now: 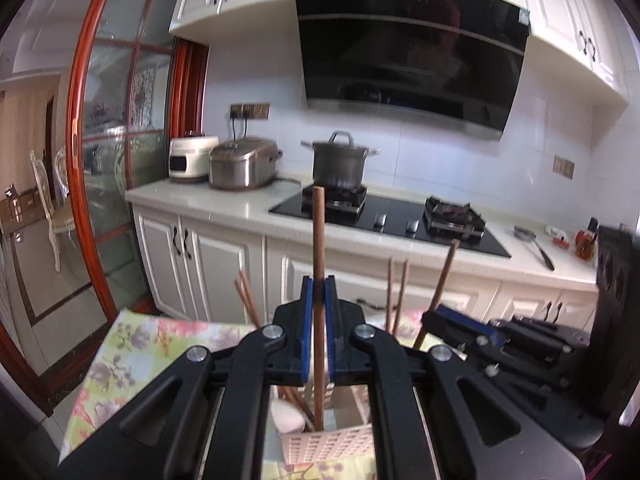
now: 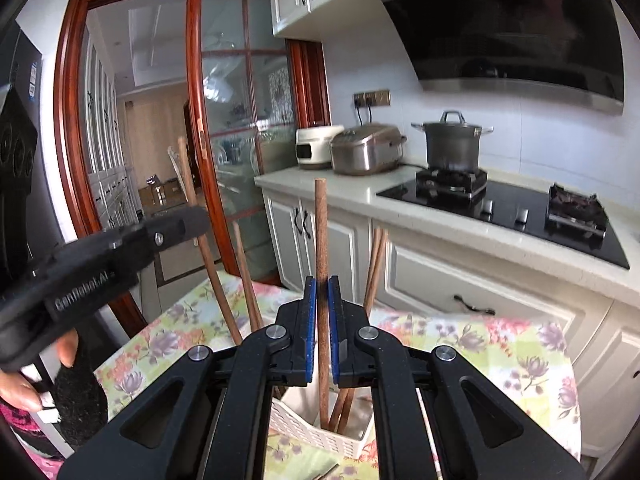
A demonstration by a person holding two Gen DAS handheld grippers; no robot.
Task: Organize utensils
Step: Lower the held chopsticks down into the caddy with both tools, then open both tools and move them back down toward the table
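My left gripper (image 1: pixel 319 292) is shut on a brown wooden chopstick (image 1: pixel 319 240) held upright, its lower end inside a white slotted utensil basket (image 1: pixel 328 446). My right gripper (image 2: pixel 322 294) is shut on another upright chopstick (image 2: pixel 321 232) whose lower end reaches into the same basket (image 2: pixel 316 434). Several more chopsticks (image 2: pixel 374 268) lean in the basket. The right gripper shows in the left wrist view (image 1: pixel 452 320), the left one in the right wrist view (image 2: pixel 172 230). A white rounded object (image 1: pixel 286 416) lies in the basket.
The basket stands on a table with a floral cloth (image 2: pixel 480 344). Behind it are white cabinets (image 1: pixel 216 264), a counter with a hob (image 1: pixel 392 216), a steel pot (image 1: pixel 340 160) and two rice cookers (image 1: pixel 244 164). A red-framed glass door (image 2: pixel 236 128) stands left.
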